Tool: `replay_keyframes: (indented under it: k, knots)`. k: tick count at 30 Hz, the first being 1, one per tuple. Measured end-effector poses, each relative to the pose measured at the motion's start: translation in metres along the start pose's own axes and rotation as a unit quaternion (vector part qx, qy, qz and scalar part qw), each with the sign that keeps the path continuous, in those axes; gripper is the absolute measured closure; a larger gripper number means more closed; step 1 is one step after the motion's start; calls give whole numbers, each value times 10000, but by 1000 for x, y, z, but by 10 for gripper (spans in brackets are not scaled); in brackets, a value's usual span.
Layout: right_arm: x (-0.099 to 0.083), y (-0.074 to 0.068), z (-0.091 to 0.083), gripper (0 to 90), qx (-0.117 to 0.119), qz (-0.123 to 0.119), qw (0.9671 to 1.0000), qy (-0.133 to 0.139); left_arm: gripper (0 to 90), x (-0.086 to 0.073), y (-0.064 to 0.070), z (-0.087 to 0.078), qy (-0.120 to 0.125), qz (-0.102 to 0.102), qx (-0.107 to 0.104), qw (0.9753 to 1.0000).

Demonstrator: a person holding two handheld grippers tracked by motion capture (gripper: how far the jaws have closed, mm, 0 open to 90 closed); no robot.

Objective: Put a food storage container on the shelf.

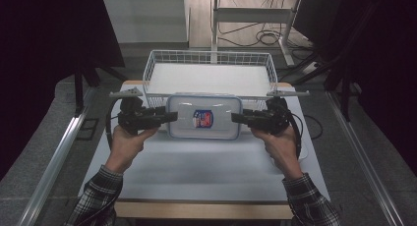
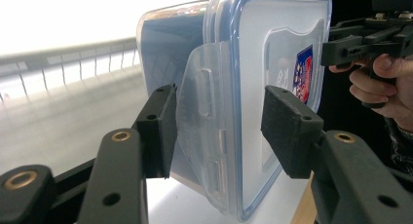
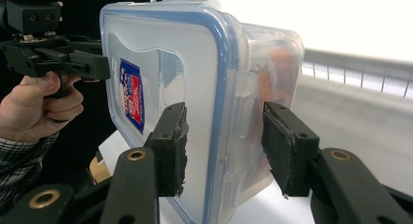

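Observation:
A clear plastic container with a blue-rimmed lid and a red-and-blue label hangs level just in front of the wire basket. My left gripper holds its left end and my right gripper its right end. In the left gripper view the container stands between the jaws of the left gripper, one pad on the lid and one under the base, with the end latch flap between them. The right gripper clamps the container the same way.
The white wire basket sits at the far side of the table, its floor bare; its wires run behind the container. A white mat covers the table nearer the person. Dark stands and cables lie beyond the table.

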State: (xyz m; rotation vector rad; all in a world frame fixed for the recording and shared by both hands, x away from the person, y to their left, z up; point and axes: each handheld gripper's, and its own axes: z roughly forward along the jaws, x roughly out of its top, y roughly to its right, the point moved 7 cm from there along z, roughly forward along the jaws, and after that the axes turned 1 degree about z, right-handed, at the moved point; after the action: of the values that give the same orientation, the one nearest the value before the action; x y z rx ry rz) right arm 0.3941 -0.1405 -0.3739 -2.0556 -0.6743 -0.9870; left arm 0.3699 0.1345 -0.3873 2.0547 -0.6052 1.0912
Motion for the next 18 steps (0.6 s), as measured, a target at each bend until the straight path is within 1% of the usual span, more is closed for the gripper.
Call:
replay_keyframes:
  k: [2, 4, 5, 7, 8, 9, 10, 11, 12, 13, 14, 17, 18]
  knots:
    - [5, 0, 0, 529, 5, -1, 10000, 27, 483, 11, -1, -2, 40, 43, 20, 10000]
    - [12, 0, 0, 529, 17, 3, 10000, 55, 483, 17, -2, -3, 71, 35, 45, 10000]
    - [12, 0, 0, 529, 17, 3, 10000, 55, 482, 17, -2, -3, 71, 35, 45, 10000]
    - [21, 1, 1, 528, 32, 23, 9999, 104, 482, 28, -4, -4, 101, 70, 70, 9999]
    - [21, 1, 1, 528, 32, 23, 9999, 104, 483, 28, -4, -4, 101, 70, 70, 9999]
    - [28, 2, 1, 528, 48, 38, 9999, 135, 483, 33, -5, -4, 119, 83, 77, 9999]
    - [30, 3, 2, 528, 44, 22, 9999, 153, 483, 33, -5, -4, 119, 83, 77, 9999]
    - [33, 3, 2, 527, 43, 23, 9998, 175, 483, 39, -7, -4, 149, 70, 74, 9998]
    - [33, 3, 2, 527, 43, 23, 9998, 175, 483, 39, -7, -4, 149, 70, 74, 9998]
    - [36, 4, 2, 526, 35, 20, 9998, 190, 483, 42, -8, -4, 156, 30, 75, 9998]
    - [43, 5, 2, 525, 1, -2, 9998, 218, 483, 47, -10, -2, 171, 14, 58, 9998]
    - [52, 7, 3, 524, -58, -42, 9997, 248, 483, 55, -14, 0, 185, -23, 24, 9998]
    - [52, 7, 3, 524, -58, -42, 9997, 248, 483, 55, -14, 0, 185, -23, 24, 9998]
